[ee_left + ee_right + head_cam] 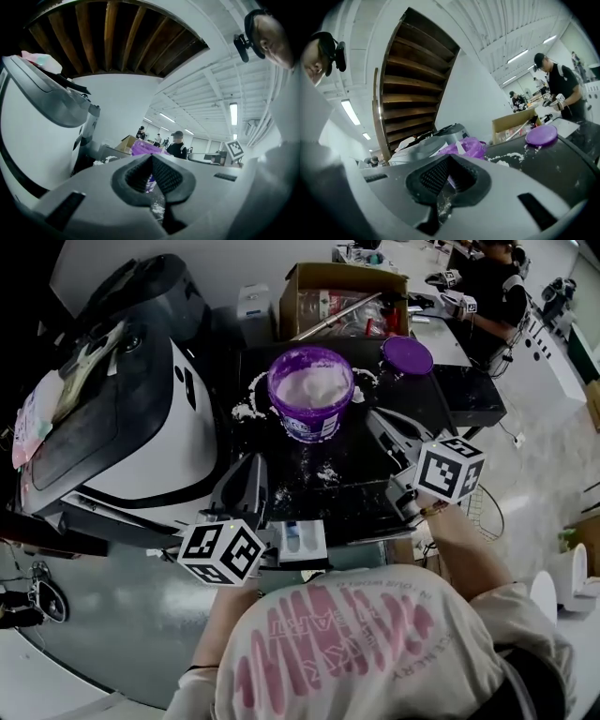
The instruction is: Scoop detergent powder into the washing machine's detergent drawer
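A purple tub (pixel 310 393) full of white detergent powder stands open on the black table (pixel 375 484), and it shows again as the purple tub (pixel 469 147) in the right gripper view. Its purple lid (pixel 407 354) lies behind it to the right. The white detergent drawer (pixel 298 542) juts out at the near edge, beside the left gripper's marker cube. My left gripper (pixel 251 463) is shut and empty, pointing level at the tub from the near left. To the tub's right my right gripper (pixel 372 415) is also shut, with only powder dust on its pads (pixel 436 176). No scoop is visible.
The white washing machine (pixel 141 427) with a dark lid fills the left. Spilled powder (pixel 309 472) is scattered around the tub. A cardboard box (pixel 342 298) stands behind the table, and a person (pixel 492 287) works at the far right. A white bucket (pixel 567 577) sits on the floor.
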`<state>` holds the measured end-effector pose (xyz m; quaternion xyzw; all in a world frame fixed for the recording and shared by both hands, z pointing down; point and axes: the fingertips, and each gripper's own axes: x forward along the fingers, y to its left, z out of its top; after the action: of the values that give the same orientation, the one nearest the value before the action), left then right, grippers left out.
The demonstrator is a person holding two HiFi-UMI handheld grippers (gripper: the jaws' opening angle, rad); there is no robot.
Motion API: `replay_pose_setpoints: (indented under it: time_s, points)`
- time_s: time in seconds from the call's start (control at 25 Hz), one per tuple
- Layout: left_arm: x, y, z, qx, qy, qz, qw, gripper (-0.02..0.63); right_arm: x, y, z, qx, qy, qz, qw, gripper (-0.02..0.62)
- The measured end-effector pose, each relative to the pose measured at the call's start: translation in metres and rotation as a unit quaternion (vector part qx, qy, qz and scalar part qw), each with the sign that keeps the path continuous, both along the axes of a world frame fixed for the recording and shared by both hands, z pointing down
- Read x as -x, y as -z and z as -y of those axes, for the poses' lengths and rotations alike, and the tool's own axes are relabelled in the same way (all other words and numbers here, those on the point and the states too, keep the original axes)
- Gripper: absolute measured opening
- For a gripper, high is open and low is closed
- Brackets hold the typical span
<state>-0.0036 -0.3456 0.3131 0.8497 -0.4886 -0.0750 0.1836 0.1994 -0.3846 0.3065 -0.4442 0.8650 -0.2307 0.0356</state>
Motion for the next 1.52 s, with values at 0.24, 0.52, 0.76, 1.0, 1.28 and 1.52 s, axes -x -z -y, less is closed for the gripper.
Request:
replay_pose_setpoints:
  time_s: [0.24,0.52,0.76,1.0,1.28,1.52]
  points:
    - [0.018,-0.006,0.023,-0.007,0.008,-0.003,0.9999,0.003,0.015,0.013,0.039,0.009,0.055,-0.067,0.996,0.063]
    - [0.02,-0.026,0.039,0.009,0.001,-0.007,0.9999,0.003,0.026,0.009,0.072,0.015,0.1,-0.205,0.974,0.097]
    - [0.024,-0.035,0.042,0.025,0.008,-0.011,0.9996,0.003,0.041,0.0,0.083,0.026,0.188,-0.296,0.936,0.098]
    - [0.028,-0.044,0.039,0.031,0.018,-0.012,0.9993,0.003,0.047,-0.008,0.096,0.038,0.239,-0.366,0.898,0.129]
    - [0.029,-0.045,0.042,0.03,0.018,-0.015,0.9993,0.003,0.06,-0.02,0.098,0.066,0.279,-0.389,0.876,0.105]
    - [0.034,-0.051,0.038,0.038,0.027,-0.013,0.9988,0.003,0.065,-0.015,0.09,0.073,0.295,-0.371,0.878,0.008]
